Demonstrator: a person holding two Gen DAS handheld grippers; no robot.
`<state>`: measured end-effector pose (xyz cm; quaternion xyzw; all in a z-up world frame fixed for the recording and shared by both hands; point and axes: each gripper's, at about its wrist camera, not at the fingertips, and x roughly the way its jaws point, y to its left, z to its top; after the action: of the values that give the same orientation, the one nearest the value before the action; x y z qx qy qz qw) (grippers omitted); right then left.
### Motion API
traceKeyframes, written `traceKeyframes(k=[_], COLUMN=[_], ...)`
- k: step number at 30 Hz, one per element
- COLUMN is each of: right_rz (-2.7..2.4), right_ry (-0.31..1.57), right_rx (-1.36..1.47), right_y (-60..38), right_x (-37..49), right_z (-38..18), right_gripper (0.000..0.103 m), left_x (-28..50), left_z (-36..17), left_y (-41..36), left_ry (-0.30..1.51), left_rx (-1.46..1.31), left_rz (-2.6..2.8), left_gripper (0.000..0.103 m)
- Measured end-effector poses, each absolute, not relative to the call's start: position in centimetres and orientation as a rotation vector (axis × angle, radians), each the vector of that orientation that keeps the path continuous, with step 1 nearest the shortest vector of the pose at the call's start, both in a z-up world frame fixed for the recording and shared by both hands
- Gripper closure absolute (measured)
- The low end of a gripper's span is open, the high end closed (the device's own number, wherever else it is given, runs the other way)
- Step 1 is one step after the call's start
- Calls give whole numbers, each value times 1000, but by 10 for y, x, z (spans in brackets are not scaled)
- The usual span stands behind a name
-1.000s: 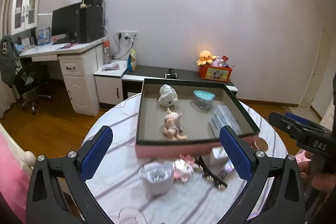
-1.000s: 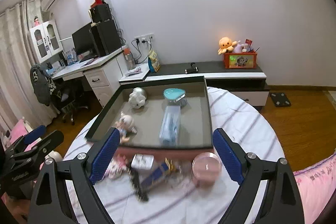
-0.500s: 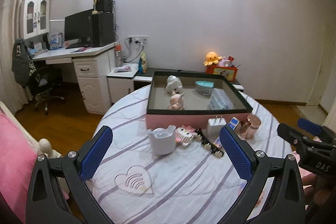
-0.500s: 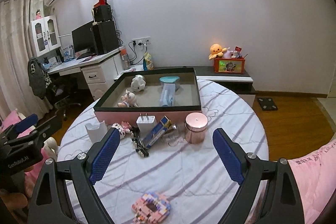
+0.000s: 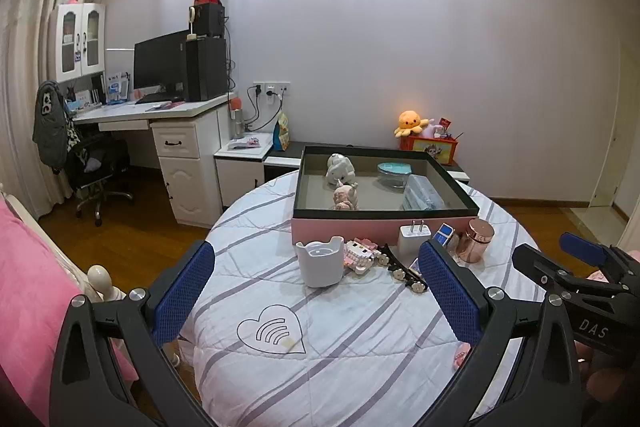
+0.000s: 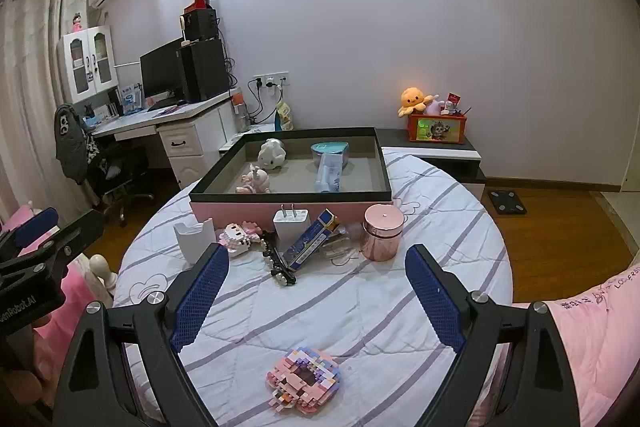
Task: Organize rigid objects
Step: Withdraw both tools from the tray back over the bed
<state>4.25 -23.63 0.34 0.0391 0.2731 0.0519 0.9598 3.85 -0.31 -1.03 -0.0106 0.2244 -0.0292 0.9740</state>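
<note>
Both the left hand-held gripper (image 5: pixel 316 291) and the right hand-held gripper (image 6: pixel 316 295) gape wide and empty above the round, quilt-covered counter (image 6: pixel 400 307). Loose items, among them a charger plug (image 6: pixel 291 223) and a rose-gold canister (image 6: pixel 382 231), crowd the front of the pink tray (image 6: pixel 240 209). Reaching into the cluster could topple the canister. Clear plastic beside it is indistinct.

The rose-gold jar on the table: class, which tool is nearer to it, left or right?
Right. The rose-gold jar stands just beyond the open right tool, slightly right of its centre. The open left tool points at the white cup, with the jar off to its right.
</note>
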Motion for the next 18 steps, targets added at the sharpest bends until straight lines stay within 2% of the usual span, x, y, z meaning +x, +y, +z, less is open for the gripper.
traceKeyframes(k=[18], right_rz=[101], right_ry=[562], right_rx=[76], right_y=[-236], right_x=[43], right_z=[0], right_gripper=[12], left_x=[41], left_z=[-19], left_y=[-6], left_ry=[468], left_rx=[-27], left_rz=[-57], left_gripper=[0])
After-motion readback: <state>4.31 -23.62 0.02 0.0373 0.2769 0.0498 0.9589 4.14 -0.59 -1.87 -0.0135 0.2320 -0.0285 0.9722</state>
